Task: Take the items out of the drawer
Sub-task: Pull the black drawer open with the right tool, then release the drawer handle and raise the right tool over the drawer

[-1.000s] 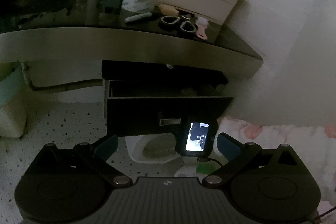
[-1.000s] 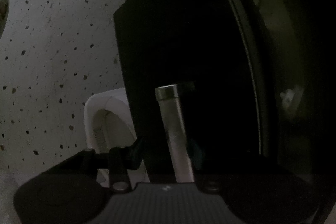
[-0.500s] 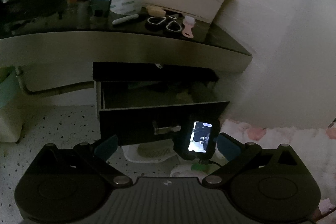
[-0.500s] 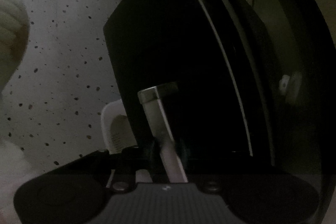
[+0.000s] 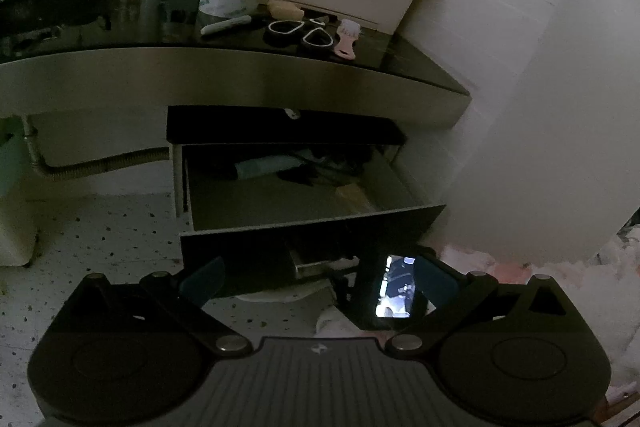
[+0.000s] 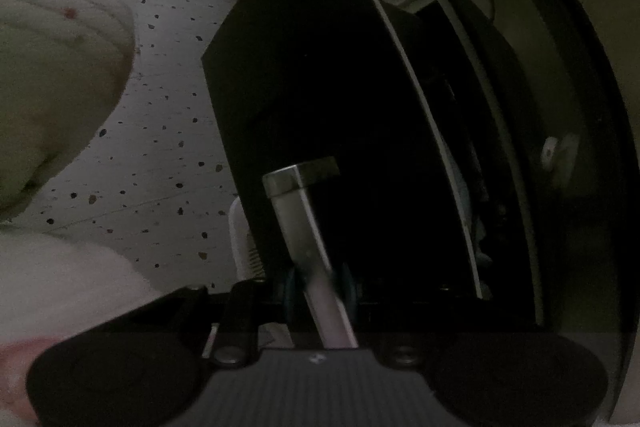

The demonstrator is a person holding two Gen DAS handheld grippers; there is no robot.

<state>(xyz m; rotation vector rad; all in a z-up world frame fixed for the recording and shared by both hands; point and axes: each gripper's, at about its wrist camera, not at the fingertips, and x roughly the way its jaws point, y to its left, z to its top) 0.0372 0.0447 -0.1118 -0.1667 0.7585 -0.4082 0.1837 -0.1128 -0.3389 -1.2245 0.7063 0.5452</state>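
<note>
My right gripper [image 6: 318, 287] has its jaws clamped on the metal handle [image 6: 300, 215] of the drawer [image 6: 320, 87] — the bar runs up between the blue pads [image 6: 290, 287]. The dark drawer front fills the middle of my view. Left of it lies speckled floor [image 6: 160, 115], with a white bin [image 6: 242, 239] just beside the drawer — contents too dark to tell.

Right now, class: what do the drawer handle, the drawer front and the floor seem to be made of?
Drawer handle: probably brushed metal, silvery with a dull sheen.
Drawer front: dark, smooth panel, perhaps laminate or painted board; too dim to tell.
Floor: pale with dark speckles, likely terrazzo or speckled tile.
</note>
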